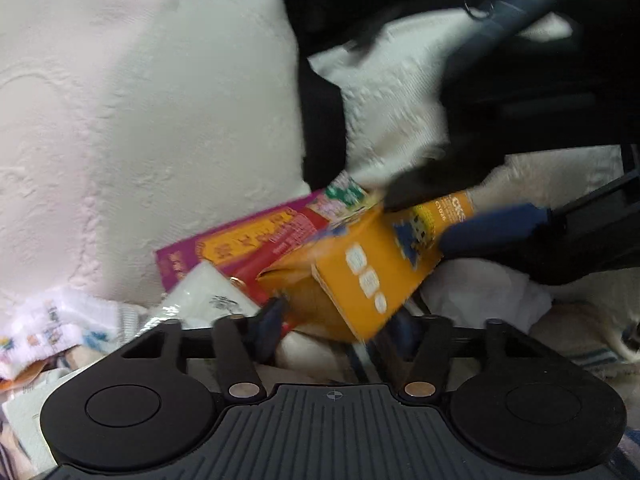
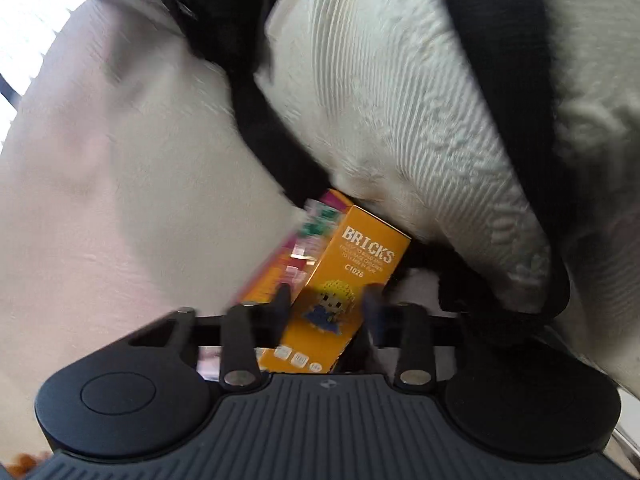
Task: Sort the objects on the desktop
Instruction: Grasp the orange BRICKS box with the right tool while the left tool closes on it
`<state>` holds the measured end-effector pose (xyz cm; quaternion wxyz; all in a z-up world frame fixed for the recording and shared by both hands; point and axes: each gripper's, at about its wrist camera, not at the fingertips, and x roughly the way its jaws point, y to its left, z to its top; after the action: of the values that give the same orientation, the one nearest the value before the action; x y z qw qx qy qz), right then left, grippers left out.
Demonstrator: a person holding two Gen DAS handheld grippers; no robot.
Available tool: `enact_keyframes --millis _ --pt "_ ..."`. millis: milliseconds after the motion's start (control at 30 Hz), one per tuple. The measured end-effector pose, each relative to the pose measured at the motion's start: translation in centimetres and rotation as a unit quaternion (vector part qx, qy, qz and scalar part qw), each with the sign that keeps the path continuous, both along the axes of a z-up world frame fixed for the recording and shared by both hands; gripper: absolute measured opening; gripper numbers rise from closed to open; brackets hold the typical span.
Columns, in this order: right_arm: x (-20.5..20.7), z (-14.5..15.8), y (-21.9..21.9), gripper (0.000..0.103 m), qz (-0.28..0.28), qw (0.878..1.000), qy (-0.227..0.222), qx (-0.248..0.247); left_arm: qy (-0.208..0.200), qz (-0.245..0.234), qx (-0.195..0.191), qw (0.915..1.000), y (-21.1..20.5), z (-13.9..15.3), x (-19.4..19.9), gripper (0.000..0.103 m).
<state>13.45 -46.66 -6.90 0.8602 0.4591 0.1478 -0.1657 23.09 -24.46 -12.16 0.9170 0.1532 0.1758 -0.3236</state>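
An orange BRICKS box (image 2: 336, 296) sits between the fingers of my right gripper (image 2: 326, 304), which is shut on it. In the left wrist view the same box (image 1: 368, 276) is tilted, with the right gripper's blue-tipped finger (image 1: 492, 228) on its far end. My left gripper (image 1: 340, 320) is low in the frame, its jaws apart around the box's near end and a yellow-orange object (image 1: 316, 308); whether it grips anything is unclear. A purple and red flat box (image 1: 248, 252) lies behind. A white tissue pack (image 1: 208, 296) lies at left.
A white textured cloth (image 1: 140, 120) covers the surface. Black bag straps (image 1: 324, 120) cross it. A patterned white packet (image 1: 52, 320) lies at far left, crumpled white fabric (image 1: 488, 292) at right. The purple box (image 2: 300, 248) shows behind the orange box in the right wrist view.
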Motion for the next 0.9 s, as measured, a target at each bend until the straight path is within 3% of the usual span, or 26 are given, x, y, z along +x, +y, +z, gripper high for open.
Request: enact_keyframes --millis 33,67,133,200,233,267,300,367,467,533,767,833,900 --pt "-0.4 0.1 -0.1 0.0 0.001 1.0 0.0 -0.005 0.0 0.001 -0.003 1.0 0.3 0.2 -0.1 0.024" --pt "-0.6 0.2 -0.2 0.0 0.006 1.0 -0.003 -0.005 0.001 -0.004 -0.007 1.0 0.6 0.4 -0.3 0.006" --pt "-0.8 0.1 -0.1 0.001 0.017 1.0 -0.002 0.007 -0.009 -0.011 0.005 0.9999 0.6 0.7 -1.1 0.005" --pt "-1.0 -0.3 0.0 0.017 0.018 0.999 -0.013 0.035 -0.005 -0.023 0.021 0.9995 0.5 0.8 -1.8 0.038" --pt "-1.4 -0.7 0.1 0.034 0.007 0.998 -0.024 0.06 -0.012 -0.019 0.03 0.9993 0.5 0.8 -2.2 0.05" --pt "-1.7 -0.9 0.1 0.08 -0.007 0.996 -0.029 0.084 -0.027 -0.007 0.037 0.9989 0.5 0.6 -2.5 0.079" --pt "-2.0 -1.1 0.0 0.095 -0.018 0.995 -0.032 0.096 -0.047 0.002 0.038 0.9982 0.7 0.6 -2.8 0.09" --pt "-2.5 -1.2 0.0 0.091 -0.032 0.995 -0.032 0.091 -0.078 0.004 0.038 0.9962 1.1 0.6 -3.5 0.091" --pt "-2.6 -1.2 0.0 0.083 -0.044 0.994 -0.008 0.095 -0.09 -0.02 0.04 0.9949 1.1 0.7 -4.0 0.091" --pt "-2.4 -1.3 -0.2 0.083 -0.05 0.993 -0.017 0.105 -0.091 -0.032 0.042 0.9944 0.7 0.6 -4.1 0.091" --pt "-0.9 -1.1 -0.9 0.083 -0.04 0.997 0.003 0.062 -0.107 -0.067 0.055 0.9905 -1.2 -0.3 -2.6 0.09" --pt "-0.3 -0.8 -0.8 0.085 -0.006 0.998 -0.005 0.06 -0.106 -0.079 0.052 0.9898 -1.3 -0.4 -2.1 0.089" --pt "0.9 -0.7 -0.9 0.085 0.009 0.998 0.029 0.053 -0.101 -0.088 0.054 0.9895 -1.9 -0.7 -1.4 0.089"
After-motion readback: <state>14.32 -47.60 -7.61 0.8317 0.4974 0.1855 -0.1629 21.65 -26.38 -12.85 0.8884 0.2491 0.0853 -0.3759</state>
